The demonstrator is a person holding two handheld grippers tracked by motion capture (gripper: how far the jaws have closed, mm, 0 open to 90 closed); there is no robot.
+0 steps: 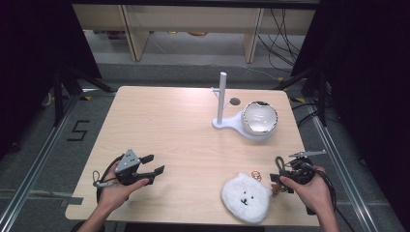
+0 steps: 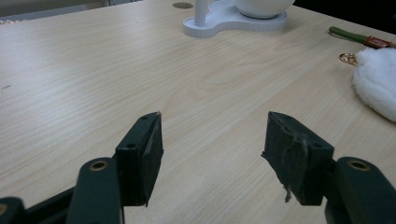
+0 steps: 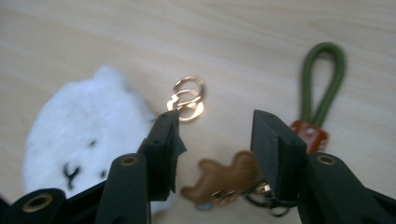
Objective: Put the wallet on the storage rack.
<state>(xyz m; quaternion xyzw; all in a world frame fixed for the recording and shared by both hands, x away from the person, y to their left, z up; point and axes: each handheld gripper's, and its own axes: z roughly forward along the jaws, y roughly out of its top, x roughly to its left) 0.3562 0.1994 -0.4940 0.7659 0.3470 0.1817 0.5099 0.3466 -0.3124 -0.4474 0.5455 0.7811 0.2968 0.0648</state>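
Note:
A white fluffy bear-face plush [image 1: 246, 197] lies near the table's front right. Beside it are gold rings [image 1: 256, 175], a green cord loop [image 1: 279, 162] and a brown bear-shaped charm [image 3: 224, 179]. My right gripper [image 1: 278, 182] hovers just right of the plush, open. In the right gripper view its jaws [image 3: 215, 130] stand apart above the brown charm, with the gold rings [image 3: 187, 99] ahead, the green cord loop [image 3: 322, 79] to the right and the plush [image 3: 84, 135] to the left. My left gripper [image 1: 154, 163] is open over bare wood at front left, and nothing is between its jaws [image 2: 212, 135].
A white stand [image 1: 227, 123] with an upright post and a white bowl [image 1: 260, 117] sits at the back right of the table. The same stand [image 2: 224, 21] shows far ahead in the left gripper view, with the plush [image 2: 378, 79] at the right edge.

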